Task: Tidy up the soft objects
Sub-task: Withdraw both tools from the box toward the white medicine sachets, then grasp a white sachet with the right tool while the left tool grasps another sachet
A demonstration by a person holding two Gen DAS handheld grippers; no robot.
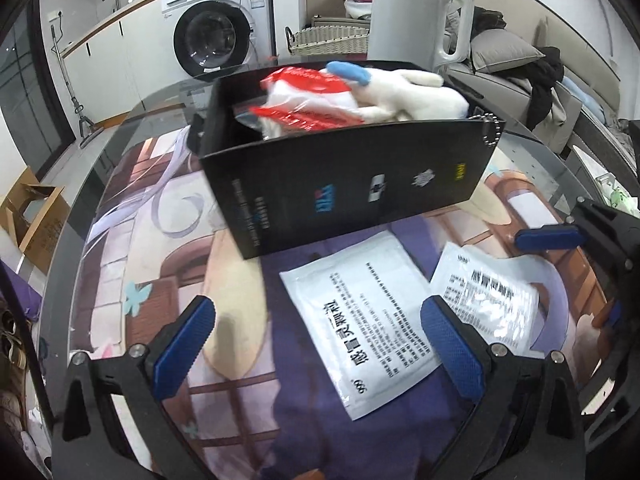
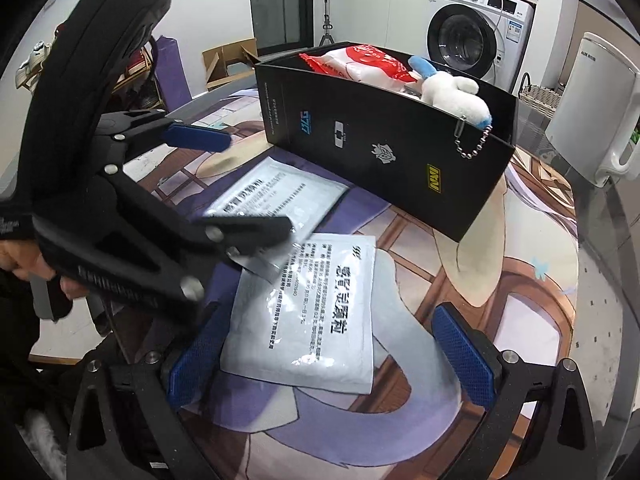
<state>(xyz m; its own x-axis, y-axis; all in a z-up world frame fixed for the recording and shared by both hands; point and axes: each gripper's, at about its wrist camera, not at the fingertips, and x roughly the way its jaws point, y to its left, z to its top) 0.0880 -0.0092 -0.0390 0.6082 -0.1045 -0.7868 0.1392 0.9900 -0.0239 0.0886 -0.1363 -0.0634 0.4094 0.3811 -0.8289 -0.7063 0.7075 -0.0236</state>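
A black box [image 1: 352, 184] [image 2: 384, 148] stands on the printed mat and holds a red-and-white packet [image 1: 308, 96] [image 2: 360, 62] and a white plush toy with blue ears [image 1: 404, 94] [image 2: 452, 94]. Two white sachets lie flat in front of it: the left one [image 1: 364, 332] [image 2: 276, 196] and the right one [image 1: 488, 300] [image 2: 312, 316]. My left gripper [image 1: 324, 344] [image 2: 256, 188] is open and empty above the left sachet. My right gripper [image 2: 332, 356] [image 1: 560, 256] is open and empty above the right sachet.
A white kettle [image 1: 416, 16] [image 2: 596, 112] stands behind the box. The glass table's rim [image 1: 80, 184] curves round the mat. A washing machine [image 1: 220, 20], a wicker basket [image 1: 332, 38] and a sofa with clothes [image 1: 532, 76] lie beyond.
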